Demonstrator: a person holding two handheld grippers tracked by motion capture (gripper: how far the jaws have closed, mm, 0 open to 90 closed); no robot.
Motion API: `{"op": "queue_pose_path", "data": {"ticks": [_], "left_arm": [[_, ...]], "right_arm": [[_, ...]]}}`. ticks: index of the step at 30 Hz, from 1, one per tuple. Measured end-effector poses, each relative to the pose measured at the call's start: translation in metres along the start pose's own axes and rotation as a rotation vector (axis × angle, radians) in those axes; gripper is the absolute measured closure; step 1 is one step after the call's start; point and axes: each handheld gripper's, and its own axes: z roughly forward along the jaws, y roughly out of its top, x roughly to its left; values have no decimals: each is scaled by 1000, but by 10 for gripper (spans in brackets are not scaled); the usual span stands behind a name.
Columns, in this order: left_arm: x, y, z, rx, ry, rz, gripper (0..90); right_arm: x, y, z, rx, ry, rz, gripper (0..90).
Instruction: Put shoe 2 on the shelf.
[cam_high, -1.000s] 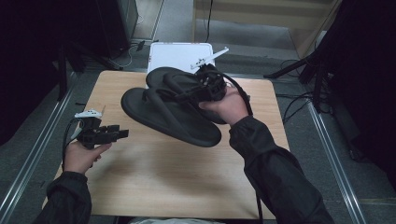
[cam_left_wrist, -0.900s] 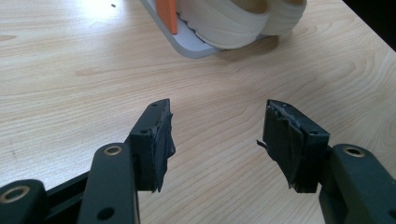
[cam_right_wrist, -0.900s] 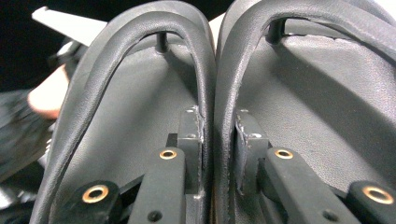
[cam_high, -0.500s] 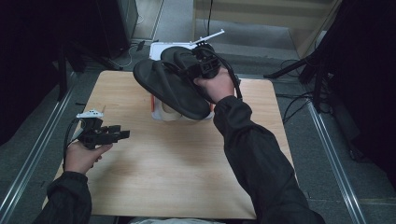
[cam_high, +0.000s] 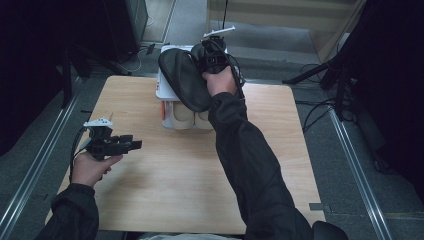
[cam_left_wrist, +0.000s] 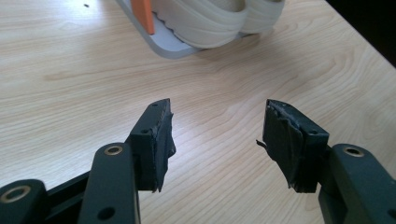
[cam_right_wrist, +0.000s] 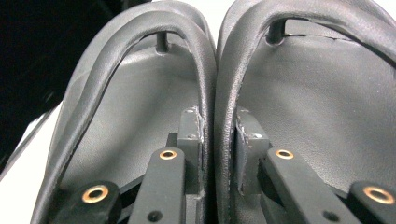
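**Black flip-flops carried to the far rack**

I hold a pair of black flip-flops in my right gripper, lifted off the counter and hanging over its far edge, above the white shoe rack that stands there. In the right gripper view my jaws are pinching the two inner straps together, one from each sandal, so a single grip carries both sandals side by side. That is why the pair hangs as one bundle: the soles face left and tilt down toward the rack, while the straps face my hand.

The rack already holds a pair of cream sandals on its lower level, their rounded ends pointing toward the near side. In the left gripper view the same cream sandals sit on the rack's grey base, beside an orange upright. I judge the black pair is meant for the level above them, so I bring it in from over the top rather than from the front.

My left gripper rests low at the near left of the counter, well apart from the rack, its jaws spread with nothing between them. It waits out of the way, free to steady the rack if it shifts when the sandals land.
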Motion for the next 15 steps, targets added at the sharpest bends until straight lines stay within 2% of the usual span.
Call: {"op": "queue_pose_path", "data": {"ticks": [1,5,10,15], "left_arm": [[-1,0,0,3,0,3,431],[-1,1,1,9,-9,7,432],[-1,1,2,-5,-23,-3,433],[-1,1,2,4,-29,1,434]], "right_arm": [[1,1,3,-3,-14,8,767],[3,4,13,-30,-52,94,765],[8,8,24,-74,-90,135,764],[15,13,31,-87,-133,172,763]]}}
